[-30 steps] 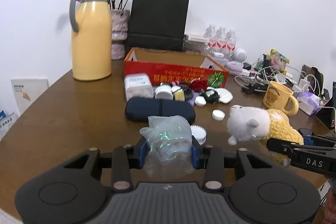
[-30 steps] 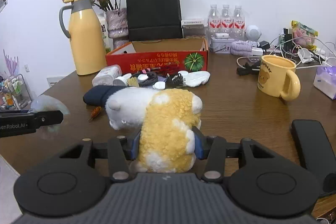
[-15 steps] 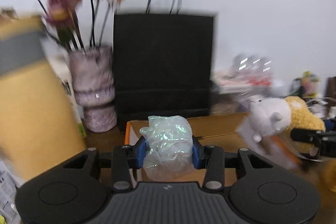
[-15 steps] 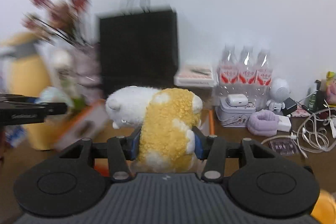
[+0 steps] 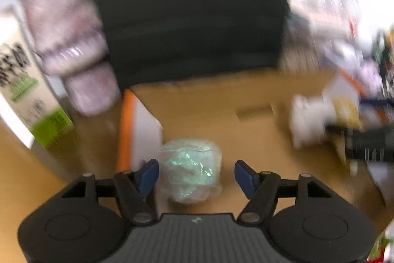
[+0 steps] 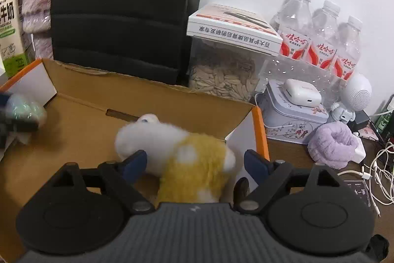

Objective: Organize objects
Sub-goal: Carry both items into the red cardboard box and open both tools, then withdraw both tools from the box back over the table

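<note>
Both grippers are hanging spread apart over the orange-edged cardboard box [image 6: 73, 100].
The left gripper [image 5: 196, 173] is flanking a crumpled iridescent plastic bag [image 5: 190, 169]; the right gripper [image 6: 195, 164] is flanking a white-and-yellow plush sheep [image 6: 182, 157].

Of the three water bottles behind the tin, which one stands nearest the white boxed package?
The leftmost water bottle, beside the boxed package; the middle water bottle and right water bottle stand farther off.

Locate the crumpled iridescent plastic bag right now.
The crumpled iridescent plastic bag lies inside the open cardboard box, near its left wall, between the open left gripper's blue pads; the right wrist view shows it at far left.
</note>
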The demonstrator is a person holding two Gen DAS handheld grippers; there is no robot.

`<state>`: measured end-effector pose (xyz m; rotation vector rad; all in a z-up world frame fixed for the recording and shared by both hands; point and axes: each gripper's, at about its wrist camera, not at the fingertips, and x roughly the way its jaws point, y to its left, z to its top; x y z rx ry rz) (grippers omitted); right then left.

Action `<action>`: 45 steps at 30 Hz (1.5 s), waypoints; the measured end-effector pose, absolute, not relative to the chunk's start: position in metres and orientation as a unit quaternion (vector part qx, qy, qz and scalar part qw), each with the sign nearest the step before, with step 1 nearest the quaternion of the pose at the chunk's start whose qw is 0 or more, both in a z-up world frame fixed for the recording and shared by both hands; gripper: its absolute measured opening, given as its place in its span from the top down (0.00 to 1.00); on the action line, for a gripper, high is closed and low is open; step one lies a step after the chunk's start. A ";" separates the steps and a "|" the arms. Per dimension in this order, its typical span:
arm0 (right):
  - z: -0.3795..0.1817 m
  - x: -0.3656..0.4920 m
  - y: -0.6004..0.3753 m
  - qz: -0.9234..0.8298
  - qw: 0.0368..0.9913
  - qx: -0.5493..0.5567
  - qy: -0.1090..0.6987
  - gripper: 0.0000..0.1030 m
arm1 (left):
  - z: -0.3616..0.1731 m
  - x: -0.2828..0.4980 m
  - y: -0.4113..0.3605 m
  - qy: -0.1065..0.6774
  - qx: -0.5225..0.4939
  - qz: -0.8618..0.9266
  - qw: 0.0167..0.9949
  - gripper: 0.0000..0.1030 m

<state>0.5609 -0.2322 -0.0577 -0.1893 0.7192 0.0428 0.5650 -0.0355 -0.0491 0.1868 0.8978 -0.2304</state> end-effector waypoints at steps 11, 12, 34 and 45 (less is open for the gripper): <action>0.050 0.488 -0.255 0.048 0.963 -0.016 0.265 0.00 | 0.043 0.516 -0.028 0.339 0.061 -0.065 0.937 0.22; 0.062 0.474 -0.256 0.051 0.964 -0.015 0.259 0.00 | 0.055 0.502 -0.026 0.329 0.056 -0.065 0.940 0.21; -0.039 0.026 -0.265 0.071 0.962 0.043 0.259 0.00 | -0.007 0.025 0.010 0.302 -0.001 -0.074 0.950 0.00; -0.059 0.035 -0.263 0.083 0.945 0.046 0.311 0.06 | -0.026 0.053 0.011 0.308 -0.005 -0.060 0.950 0.00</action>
